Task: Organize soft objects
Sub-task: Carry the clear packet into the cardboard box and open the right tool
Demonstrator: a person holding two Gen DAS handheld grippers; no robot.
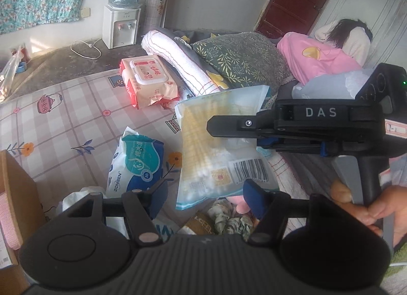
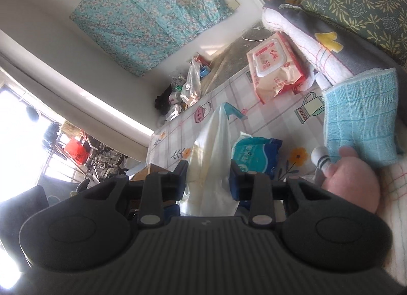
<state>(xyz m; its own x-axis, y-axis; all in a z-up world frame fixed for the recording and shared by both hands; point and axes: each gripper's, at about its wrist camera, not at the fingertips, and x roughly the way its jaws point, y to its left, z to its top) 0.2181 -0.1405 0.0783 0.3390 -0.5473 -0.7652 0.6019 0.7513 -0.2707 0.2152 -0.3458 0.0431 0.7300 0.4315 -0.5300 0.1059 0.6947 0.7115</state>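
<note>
**Cotton-swab bag held aloft over a crowded bed**

The right tongs [image 1: 216, 129] are clamped on a clear plastic bag of yellow-stemmed cotton swabs [image 1: 216, 150], which hangs free above the checked, flower-printed bed sheet [image 1: 63, 117]. The left tongs [image 1: 203, 199] stand apart with nothing between their blue pads, just below the bag's lower edge.

Directly underneath lie a blue-and-white wet-wipe pack [image 1: 134, 165] and a pink plush toy [image 2: 353, 183]; a brown cardboard box [image 1: 15, 193] sits at the left edge.

The grip looks to be on thin, slippery film near one side, so the loose bag could slide out or swing. Its dangling corner might also snag the waiting left pads, or drop among the clutter rather than into the box.
</note>
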